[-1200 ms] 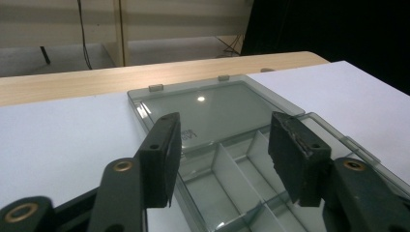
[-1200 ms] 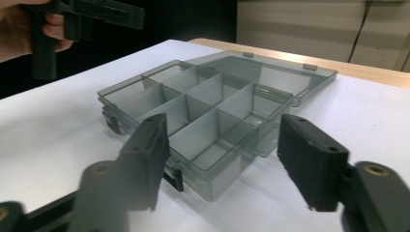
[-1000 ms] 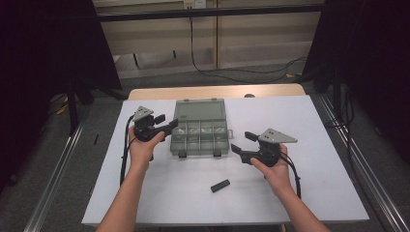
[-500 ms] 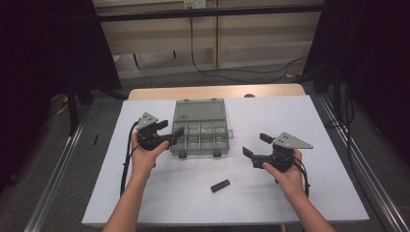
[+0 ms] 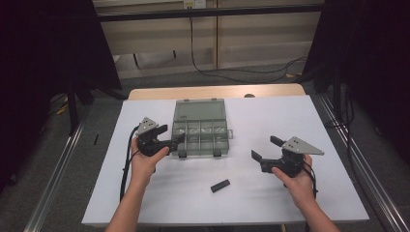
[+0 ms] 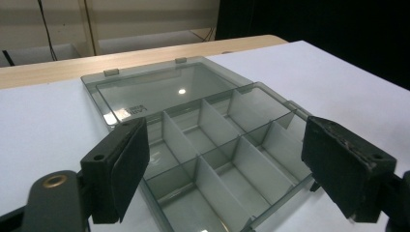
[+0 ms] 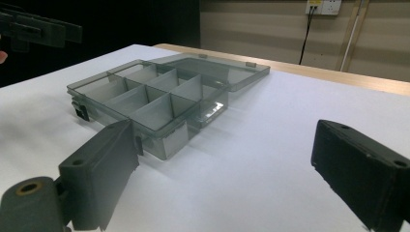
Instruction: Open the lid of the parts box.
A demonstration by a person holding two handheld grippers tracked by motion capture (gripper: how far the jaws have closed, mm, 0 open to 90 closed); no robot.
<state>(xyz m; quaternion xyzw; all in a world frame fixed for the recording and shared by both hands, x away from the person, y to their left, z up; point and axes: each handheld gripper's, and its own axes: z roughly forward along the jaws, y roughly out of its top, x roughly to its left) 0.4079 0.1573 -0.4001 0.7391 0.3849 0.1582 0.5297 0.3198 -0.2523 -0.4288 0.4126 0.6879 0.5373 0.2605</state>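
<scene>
My left gripper [image 5: 170, 136] and right gripper [image 5: 265, 148] have just been opening wide, both empty; the clear grey plastic compartment box [image 5: 199, 128] sits mid-frame between them, touching neither.

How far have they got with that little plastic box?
Done: the compartment box lies open on the white table, lid flat behind it, and its compartments look empty. In hand: nothing. The left gripper, by the box's left edge, and the right gripper, off to its right, have just been opening, with nothing between their jaws. Possibly left: the small black piece lying loose in front of the box.
</scene>
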